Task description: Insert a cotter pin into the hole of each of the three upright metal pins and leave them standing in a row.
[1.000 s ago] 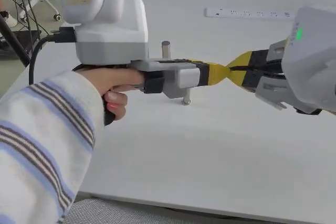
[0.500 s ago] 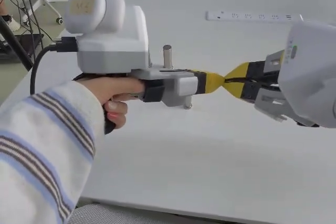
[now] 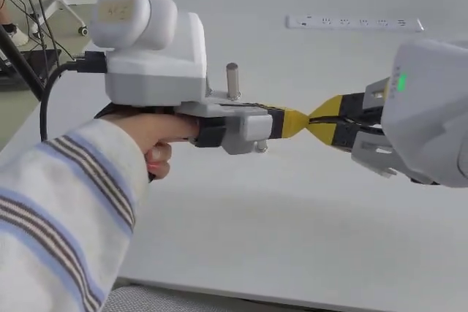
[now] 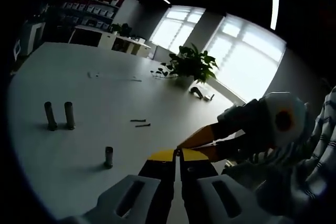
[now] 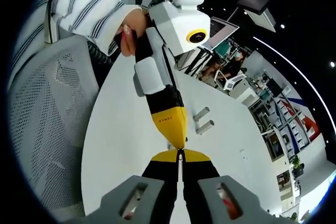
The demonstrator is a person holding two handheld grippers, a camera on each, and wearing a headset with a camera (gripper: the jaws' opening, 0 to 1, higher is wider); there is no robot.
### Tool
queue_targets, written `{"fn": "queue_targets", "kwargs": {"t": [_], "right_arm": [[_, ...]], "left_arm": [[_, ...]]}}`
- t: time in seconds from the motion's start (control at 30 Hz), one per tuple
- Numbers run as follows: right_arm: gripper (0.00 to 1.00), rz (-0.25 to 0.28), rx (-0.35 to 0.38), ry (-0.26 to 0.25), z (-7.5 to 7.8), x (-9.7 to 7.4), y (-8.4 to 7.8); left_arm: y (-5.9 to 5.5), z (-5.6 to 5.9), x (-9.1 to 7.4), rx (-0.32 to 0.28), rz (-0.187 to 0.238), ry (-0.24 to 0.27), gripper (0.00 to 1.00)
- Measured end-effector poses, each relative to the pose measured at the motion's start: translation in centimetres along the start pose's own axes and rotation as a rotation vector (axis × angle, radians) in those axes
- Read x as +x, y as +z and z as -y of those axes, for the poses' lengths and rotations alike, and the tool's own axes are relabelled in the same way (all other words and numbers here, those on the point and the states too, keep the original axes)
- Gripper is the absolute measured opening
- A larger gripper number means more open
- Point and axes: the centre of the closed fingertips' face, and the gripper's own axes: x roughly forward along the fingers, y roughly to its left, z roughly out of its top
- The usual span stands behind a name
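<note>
Yellow-tipped left claw point(image 3: 298, 123) and right claw point(image 3: 319, 120); striped sleeve point(image 3: 66, 202); white table point(image 3: 292, 210).

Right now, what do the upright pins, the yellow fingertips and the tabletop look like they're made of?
Upright pins: metal, probably steel; grey cylinders with a dull sheen.
Yellow fingertips: likely plastic or rubber; even matte colour, moulded wedge shape.
Tabletop: smooth white surface, perhaps laminate; faint soft reflections, no grain.

The left gripper point(image 3: 301, 120) has a smooth matt white plastic housing and matt yellow jaw tips; the metal pin point(image 3: 232, 80) behind it is dull grey. The workbench point(image 3: 292, 217) beneath is smooth matt white; the sleeve point(image 3: 66, 202) is striped knit cloth.
</note>
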Motion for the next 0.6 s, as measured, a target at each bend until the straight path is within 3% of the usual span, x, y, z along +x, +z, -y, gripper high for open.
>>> {"fn": "queue_targets", "kwargs": {"t": [0.3, 0.5, 0.6], "right_arm": [[0.0, 0.021, -0.034, 0.017, -0.1, 0.2, -0.2], [0.0, 0.042, -0.005, 0.025, -0.3, 0.5, 0.0], [0.09, 0.027, 0.021, 0.033, -0.4, 0.6, -0.2]], "left_arm": [[-0.1, -0.5, 0.0, -0.008, 0.002, 0.009, 0.0], [-0.4, -0.8, -0.1, -0.007, -0.006, 0.029, 0.0], [-0.6, -1.1, -0.2, -0.015, -0.004, 0.03, 0.0]]}}
